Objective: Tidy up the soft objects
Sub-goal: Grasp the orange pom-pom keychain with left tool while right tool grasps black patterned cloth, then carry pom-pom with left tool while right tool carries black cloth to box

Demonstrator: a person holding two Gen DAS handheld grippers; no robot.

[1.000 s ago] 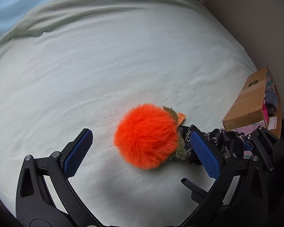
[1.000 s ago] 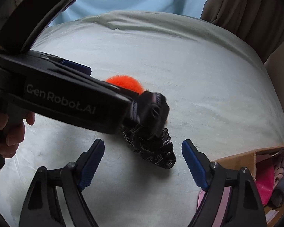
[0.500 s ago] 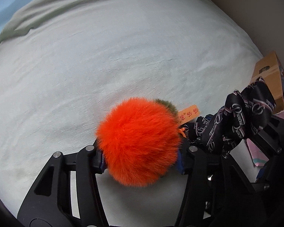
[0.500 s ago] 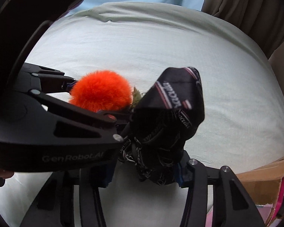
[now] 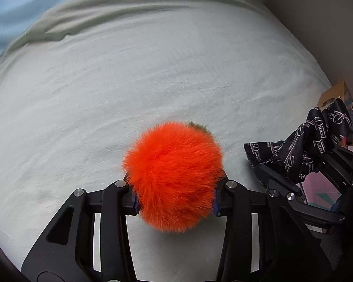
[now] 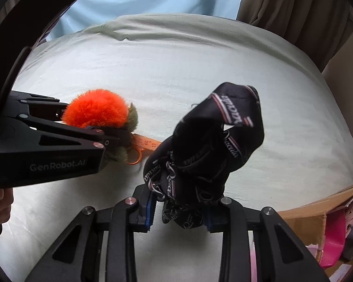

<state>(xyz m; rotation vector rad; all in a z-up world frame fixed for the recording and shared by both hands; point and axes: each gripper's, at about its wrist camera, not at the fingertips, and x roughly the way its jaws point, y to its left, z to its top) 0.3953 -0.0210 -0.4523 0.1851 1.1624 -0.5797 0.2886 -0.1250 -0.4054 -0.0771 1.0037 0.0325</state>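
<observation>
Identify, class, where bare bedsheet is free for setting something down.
Free: the wide bedsheet beyond the orange pompom, up to the rumpled far edge. Crowded: near right, around the black scarf and cardboard box.

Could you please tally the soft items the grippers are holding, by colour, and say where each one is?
Orange: 1, the fluffy pom-pom, clamped in the left gripper.
Black: 1, the printed cloth, clamped in the right gripper.
Total: 2, both above the bed sheet.

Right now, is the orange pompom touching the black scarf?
Apart. The left wrist view shows pale bedsheet between the orange pompom, clamped in the left gripper, and the black scarf in the right gripper.
</observation>
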